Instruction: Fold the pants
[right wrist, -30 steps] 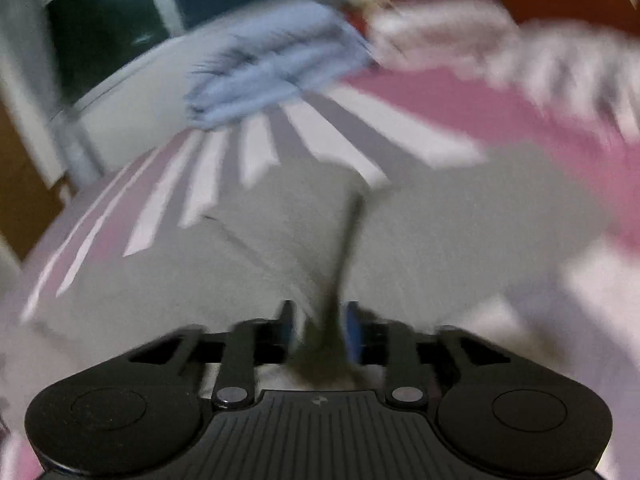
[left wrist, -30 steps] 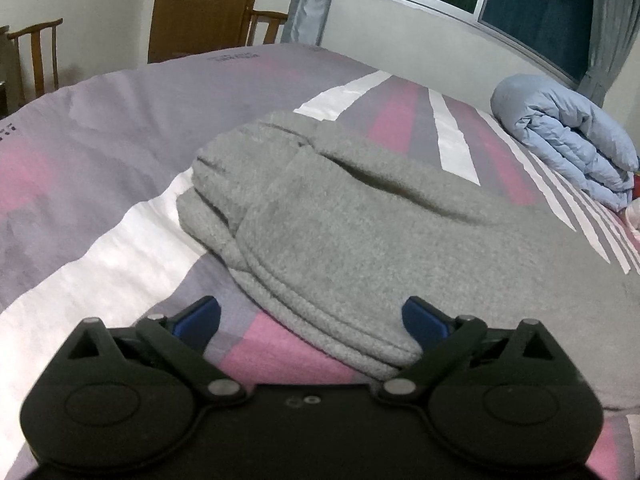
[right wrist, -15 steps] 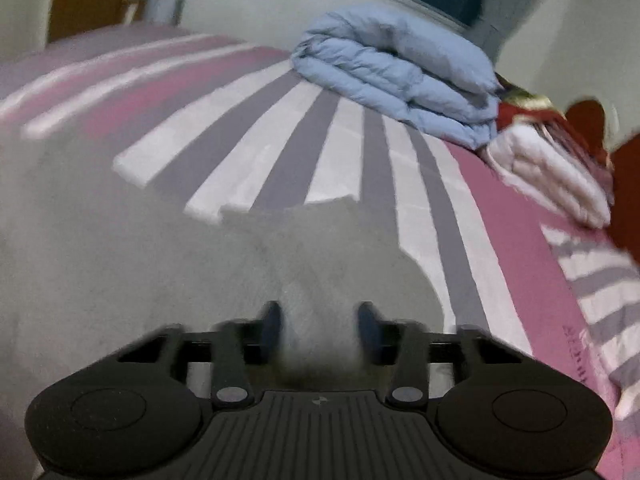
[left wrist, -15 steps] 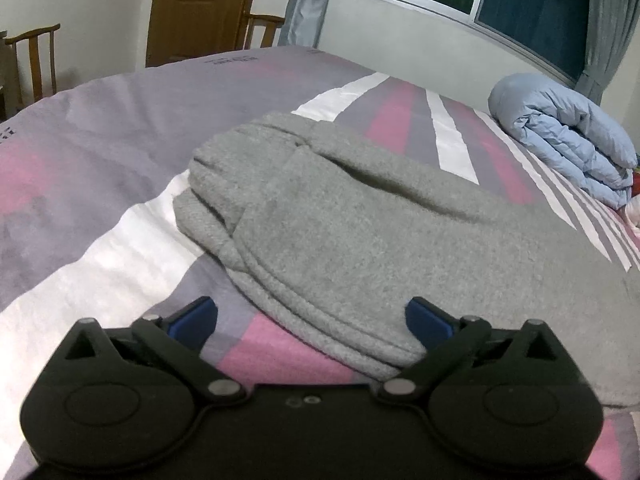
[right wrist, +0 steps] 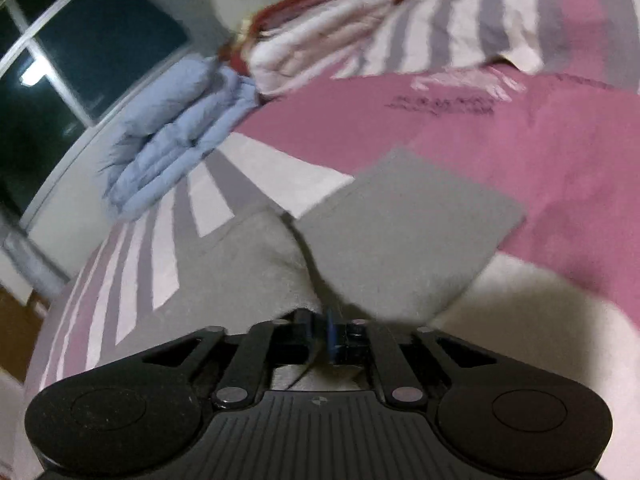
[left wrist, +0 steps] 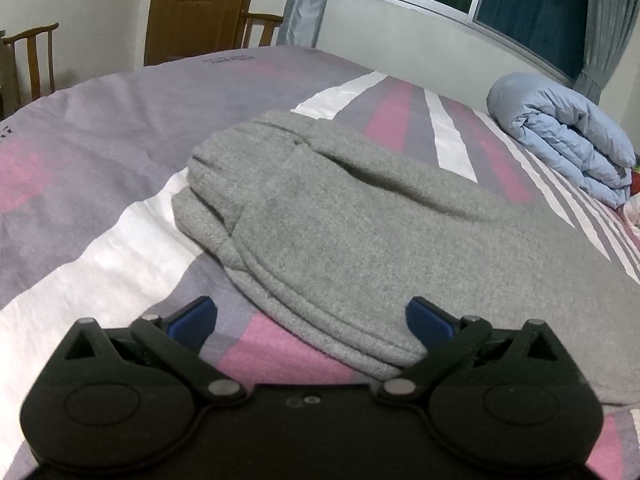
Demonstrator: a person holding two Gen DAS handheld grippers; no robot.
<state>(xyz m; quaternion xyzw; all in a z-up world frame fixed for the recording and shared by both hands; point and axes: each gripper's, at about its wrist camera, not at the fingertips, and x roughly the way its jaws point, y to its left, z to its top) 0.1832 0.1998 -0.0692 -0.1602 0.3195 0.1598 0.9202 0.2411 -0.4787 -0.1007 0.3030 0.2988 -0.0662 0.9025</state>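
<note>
Grey fleece pants [left wrist: 380, 232] lie folded lengthwise on the striped bedspread [left wrist: 100, 248], waistband end at the far left. My left gripper [left wrist: 310, 320] is open and wide, and the near edge of the pants lies between its blue pads [left wrist: 192, 320] untouched. In the right wrist view the pants [right wrist: 404, 232] show a square leg end spread on the pink part of the bedspread [right wrist: 560, 184]. My right gripper [right wrist: 320, 334] has its jaws close together on a pinch of the grey cloth, and they are opening.
A rolled light-blue quilt [left wrist: 560, 136] lies at the far right of the bed below the window [left wrist: 520, 4]; the quilt [right wrist: 172, 140] also shows in the right wrist view, beside a white and red bundle [right wrist: 312, 48]. Wooden chairs [left wrist: 32, 60] and a door [left wrist: 192, 8] stand beyond the bed.
The left view is the same. The right gripper swung and rolled, so its view now tilts; its jaws, apart half a second ago, now sit close together on the grey cloth.
</note>
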